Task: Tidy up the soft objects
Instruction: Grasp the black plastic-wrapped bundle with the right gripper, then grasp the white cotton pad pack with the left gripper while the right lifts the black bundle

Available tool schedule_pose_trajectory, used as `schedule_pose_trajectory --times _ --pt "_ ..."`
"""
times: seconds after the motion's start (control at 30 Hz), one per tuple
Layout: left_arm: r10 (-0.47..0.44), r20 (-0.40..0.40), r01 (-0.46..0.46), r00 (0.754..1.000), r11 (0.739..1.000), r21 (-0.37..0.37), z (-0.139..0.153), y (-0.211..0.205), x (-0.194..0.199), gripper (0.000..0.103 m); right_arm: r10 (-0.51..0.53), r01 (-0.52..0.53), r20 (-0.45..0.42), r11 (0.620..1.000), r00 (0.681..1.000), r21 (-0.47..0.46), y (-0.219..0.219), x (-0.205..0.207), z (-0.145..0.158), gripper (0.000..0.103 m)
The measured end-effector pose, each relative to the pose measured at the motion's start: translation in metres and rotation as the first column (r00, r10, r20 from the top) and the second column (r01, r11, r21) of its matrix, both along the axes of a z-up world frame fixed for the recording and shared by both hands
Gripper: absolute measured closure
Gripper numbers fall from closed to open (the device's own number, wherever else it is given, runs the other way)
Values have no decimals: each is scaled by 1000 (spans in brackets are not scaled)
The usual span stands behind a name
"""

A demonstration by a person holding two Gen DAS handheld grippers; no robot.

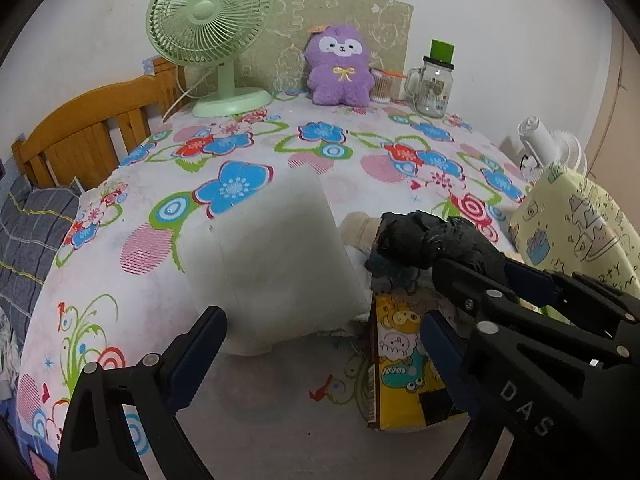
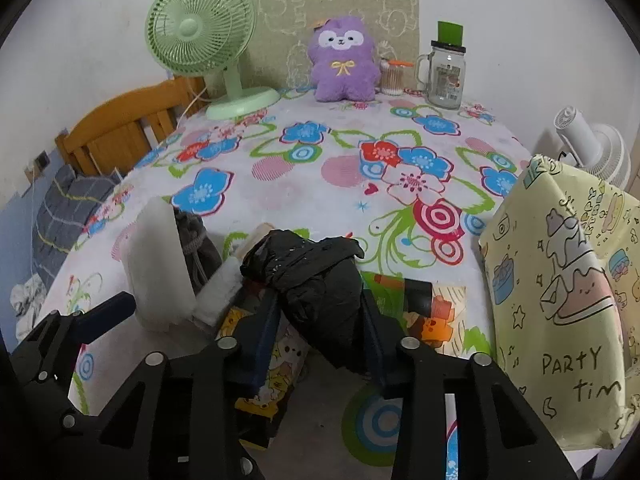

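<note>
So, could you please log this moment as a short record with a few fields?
Surface: floral cloth
Right tool: shut on black bag
Left tool: open, white foam block just ahead, not gripped
Under the bag: cartoon box
Far edge: green fan, purple plush, glass jar
Right side: yellow wrapped box

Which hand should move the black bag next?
Probably the right. The right gripper already has its fingers squeezed on the black bag. The left gripper is open, beside the white foam, holding nothing.
</note>
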State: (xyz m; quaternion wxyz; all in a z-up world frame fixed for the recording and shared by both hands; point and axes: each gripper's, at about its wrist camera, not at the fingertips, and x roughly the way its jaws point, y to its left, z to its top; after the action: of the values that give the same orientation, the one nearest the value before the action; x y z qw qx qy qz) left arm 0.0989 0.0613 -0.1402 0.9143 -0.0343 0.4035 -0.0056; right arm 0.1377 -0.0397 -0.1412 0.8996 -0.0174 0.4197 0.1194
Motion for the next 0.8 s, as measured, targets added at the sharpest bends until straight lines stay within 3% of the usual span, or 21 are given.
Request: schedule_pose_trajectory --times 0.27,0.57,0.8 --pt "52 33 -52 998 999 5 14 18 8 5 -23 22 44 1000 999 22 1 4 18 64" --pt "55 4 -55 998 998 -8 1 28 27 5 -20 20 21 1000 1000 13 12 16 11 64" --pt "47 -19 -48 999 996 -70 -3 33 25 25 -17 17 6 1000 1000 4 16 20 6 64"
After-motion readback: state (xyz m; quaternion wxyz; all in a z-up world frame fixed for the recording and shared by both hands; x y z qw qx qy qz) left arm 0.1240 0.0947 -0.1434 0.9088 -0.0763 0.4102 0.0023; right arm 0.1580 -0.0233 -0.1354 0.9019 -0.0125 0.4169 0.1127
